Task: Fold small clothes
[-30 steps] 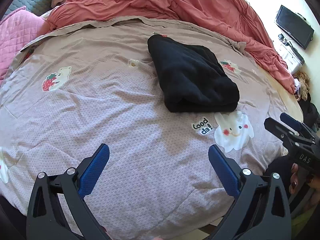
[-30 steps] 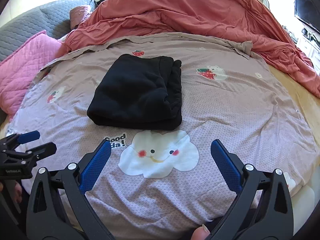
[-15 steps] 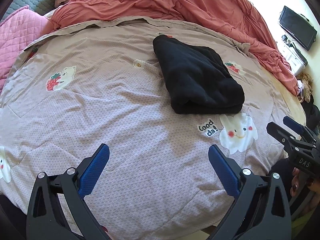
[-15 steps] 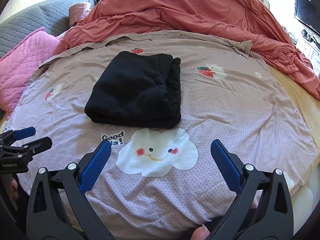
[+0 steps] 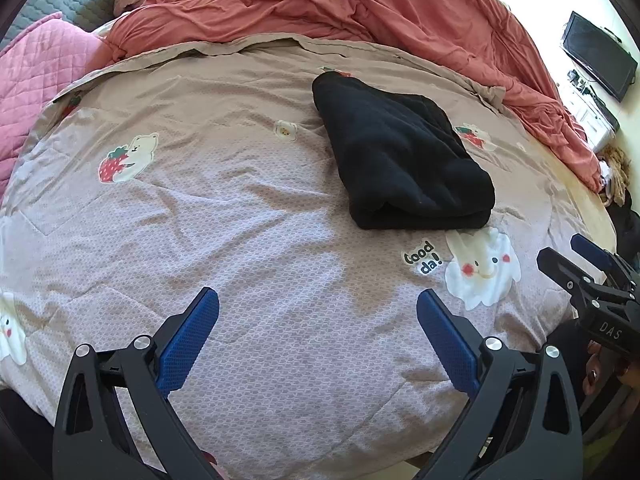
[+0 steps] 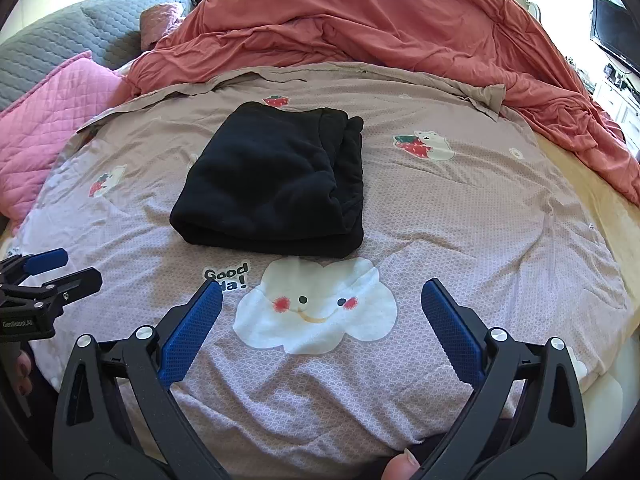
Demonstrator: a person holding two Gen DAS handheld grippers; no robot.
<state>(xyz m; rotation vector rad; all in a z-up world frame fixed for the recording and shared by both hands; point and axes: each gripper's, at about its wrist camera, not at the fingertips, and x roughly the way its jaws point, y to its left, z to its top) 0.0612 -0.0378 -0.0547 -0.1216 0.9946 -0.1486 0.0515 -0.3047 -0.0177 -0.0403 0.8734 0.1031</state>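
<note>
A black garment (image 5: 404,156) lies folded in a thick rectangle on the mauve printed quilt (image 5: 224,216); it also shows in the right wrist view (image 6: 276,184). My left gripper (image 5: 318,300) is open and empty, near the quilt's front edge, well short of the garment. My right gripper (image 6: 322,292) is open and empty above the cloud print (image 6: 316,312), just in front of the garment. Each gripper shows at the edge of the other's view: the right one (image 5: 576,256) and the left one (image 6: 60,266).
A rumpled coral duvet (image 6: 400,28) is heaped along the back and right of the bed. Pink pillows (image 6: 48,120) and a grey quilted headboard (image 6: 60,36) lie at the left. A TV (image 5: 598,56) stands at the far right.
Both grippers have drawn back slightly and shifted; the garment appears a little farther right in the left view and farther away in the right view. The garment itself has not moved.
</note>
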